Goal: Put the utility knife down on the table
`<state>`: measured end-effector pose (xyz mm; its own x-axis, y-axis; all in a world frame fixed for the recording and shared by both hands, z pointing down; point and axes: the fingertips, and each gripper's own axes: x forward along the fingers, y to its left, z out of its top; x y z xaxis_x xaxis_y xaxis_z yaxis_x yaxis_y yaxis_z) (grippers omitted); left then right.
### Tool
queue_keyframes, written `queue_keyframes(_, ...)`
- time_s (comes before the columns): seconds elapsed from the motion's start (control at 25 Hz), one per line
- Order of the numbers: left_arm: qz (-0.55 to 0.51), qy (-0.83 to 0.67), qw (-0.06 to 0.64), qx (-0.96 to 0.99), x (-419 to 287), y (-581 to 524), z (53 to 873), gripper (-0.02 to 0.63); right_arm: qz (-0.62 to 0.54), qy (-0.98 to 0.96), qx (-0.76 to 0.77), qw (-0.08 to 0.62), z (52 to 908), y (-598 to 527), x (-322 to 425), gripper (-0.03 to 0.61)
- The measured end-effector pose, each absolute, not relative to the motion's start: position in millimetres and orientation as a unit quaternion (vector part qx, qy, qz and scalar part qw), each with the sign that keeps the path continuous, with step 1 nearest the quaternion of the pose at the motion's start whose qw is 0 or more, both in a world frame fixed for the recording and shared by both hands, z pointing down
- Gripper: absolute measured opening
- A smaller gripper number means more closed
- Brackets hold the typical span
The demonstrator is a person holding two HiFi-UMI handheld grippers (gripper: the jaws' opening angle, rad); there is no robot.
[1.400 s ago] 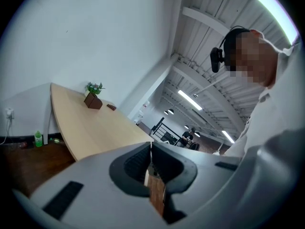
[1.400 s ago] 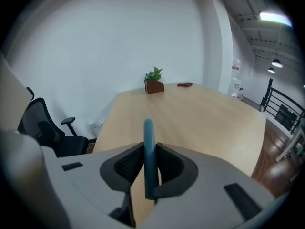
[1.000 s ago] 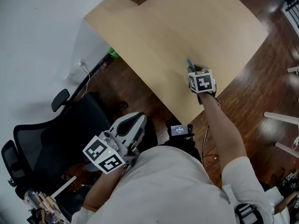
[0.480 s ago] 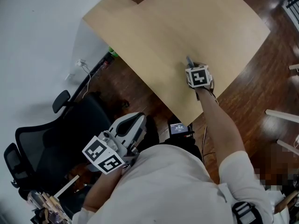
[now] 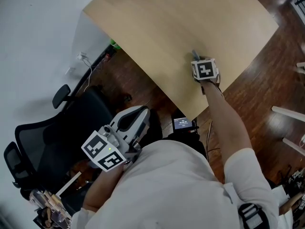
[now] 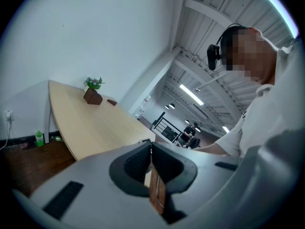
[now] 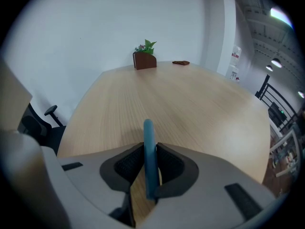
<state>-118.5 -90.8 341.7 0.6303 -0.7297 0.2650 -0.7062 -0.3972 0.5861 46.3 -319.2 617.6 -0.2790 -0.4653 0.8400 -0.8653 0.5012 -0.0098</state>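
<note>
My right gripper [image 5: 196,59] hangs low over the light wooden table [image 5: 167,27], near its front edge, and is shut on the utility knife. The blue utility knife [image 7: 149,147] stands on edge between the pads, its end poking out past the fingertips [image 5: 194,54] toward the table's middle. I cannot tell whether it touches the tabletop [image 7: 181,99]. My left gripper [image 5: 141,113] is held off the table, close to the person's body above the floor. Its jaws [image 6: 151,159] are shut with nothing between them.
A brown planter [image 7: 144,60] and a small dark item [image 7: 181,62] sit at the table's far end. A black office chair [image 5: 47,137] stands at the left. A small device with a screen [image 5: 182,123] lies below the table edge, and a green bottle [image 5: 113,44] stands on the floor.
The right gripper has moved slightly farther over the table, still holding the knife. The head view has shifted, so the planter has left it. The left gripper has barely moved.
</note>
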Motion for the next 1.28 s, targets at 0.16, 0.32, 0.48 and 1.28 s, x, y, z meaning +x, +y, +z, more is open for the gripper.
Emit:
queue_keyframes(0.16, -0.017, -0.429, 0.344, 0.835, -117.3, -85.9, 343.1, 0.002, 0.255, -0.765, 0.437, 0.399, 617.9, -316.9, 46.1, 0.077)
queue_keyframes(0.32, -0.017, -0.427, 0.345, 0.836, -116.5, -83.1, 342.0, 0.002, 0.262, -0.768, 0.432, 0.394, 616.8, -316.4, 44.7, 0.077)
queue_keyframes(0.48, -0.018, -0.423, 0.344, 0.838, -115.9, -81.5, 340.9, 0.002, 0.265, -0.769, 0.436, 0.386, 613.5, -315.2, 48.5, 0.077)
queue_keyframes(1.28, -0.031, -0.401, 0.342, 0.849, -122.2, -73.4, 333.4, 0.002, 0.257, -0.776, 0.463, 0.344, 577.6, -301.8, 57.0, 0.080)
